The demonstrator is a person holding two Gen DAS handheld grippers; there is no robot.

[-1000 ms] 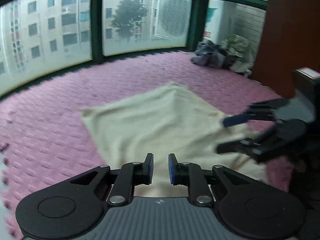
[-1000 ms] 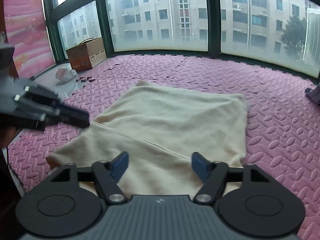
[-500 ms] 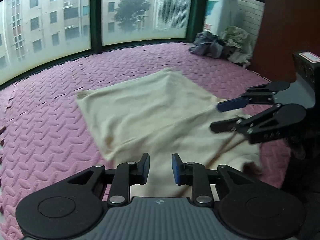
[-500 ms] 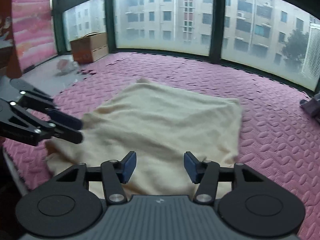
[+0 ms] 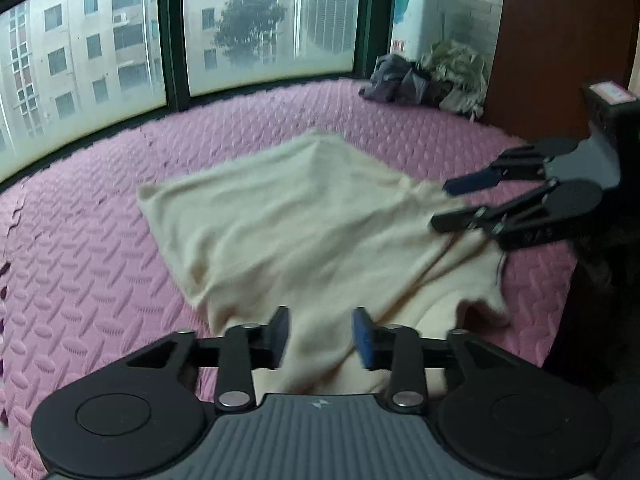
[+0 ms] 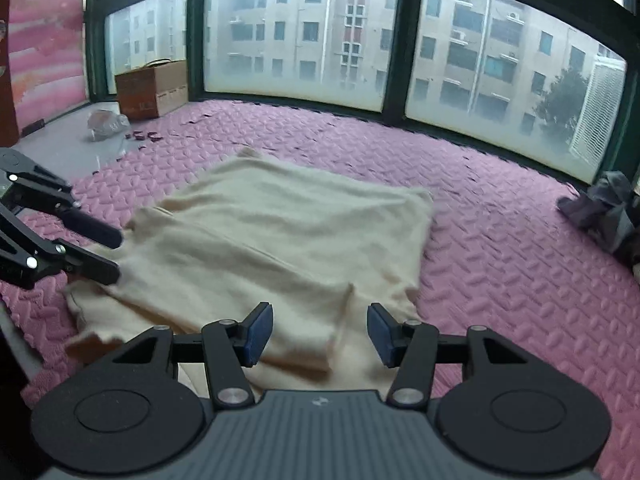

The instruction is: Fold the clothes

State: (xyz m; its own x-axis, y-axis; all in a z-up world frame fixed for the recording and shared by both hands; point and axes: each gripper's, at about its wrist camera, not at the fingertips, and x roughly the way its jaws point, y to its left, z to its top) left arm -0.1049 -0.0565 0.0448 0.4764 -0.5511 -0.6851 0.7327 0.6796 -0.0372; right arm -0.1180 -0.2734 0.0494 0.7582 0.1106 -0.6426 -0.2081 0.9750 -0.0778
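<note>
A cream garment [image 5: 304,220] lies spread on the pink foam mat [image 5: 80,272], its near part folded over and rumpled. In the left wrist view my left gripper [image 5: 320,334] hovers over the near edge. Its jaws are opening, and cloth shows in the gap without the pads pressing on it. My right gripper [image 5: 448,205] comes in from the right above the garment's right edge. In the right wrist view my right gripper [image 6: 320,332] stands open over a folded layer of the garment [image 6: 280,240]. My left gripper [image 6: 111,254] is at the garment's left edge.
A pile of grey and pale clothes [image 5: 424,80] lies at the back beside a brown cabinet [image 5: 560,40]. A cardboard box [image 6: 152,88] and a plastic bag [image 6: 106,124] sit by the windows on bare grey floor. Pink mat [image 6: 520,260] surrounds the garment.
The left jaws have spread well apart. The right jaws have narrowed a little. The garment's near part has settled onto the mat in a rumpled fold.
</note>
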